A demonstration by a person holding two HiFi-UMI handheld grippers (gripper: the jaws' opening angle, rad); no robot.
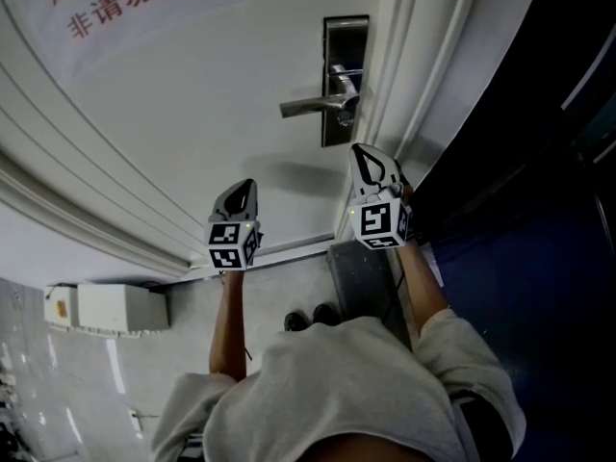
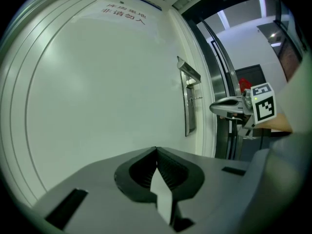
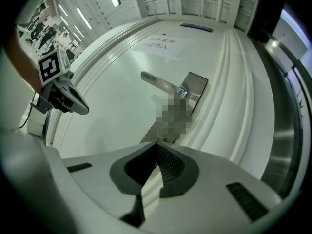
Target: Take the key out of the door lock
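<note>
L gripper (image 1: pixel 244 189) hangs by the white door (image 1: pixel 192 114) w/ jaws together, empty, key (image 2: pixel 196 98) sits in lock plate (image 1: pixel 345 75) under handle (image 1: pixel 310 107), R gripper (image 1: pixel 364 154) just below, jaws together, empty

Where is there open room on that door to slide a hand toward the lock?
The bare door panel left of the lever handle, below the red-lettered sign, is free. So is the strip between the handle and the left gripper. Tight on the right: the lock plate sits close to the frame mouldings, with the right gripper just under it.
</note>
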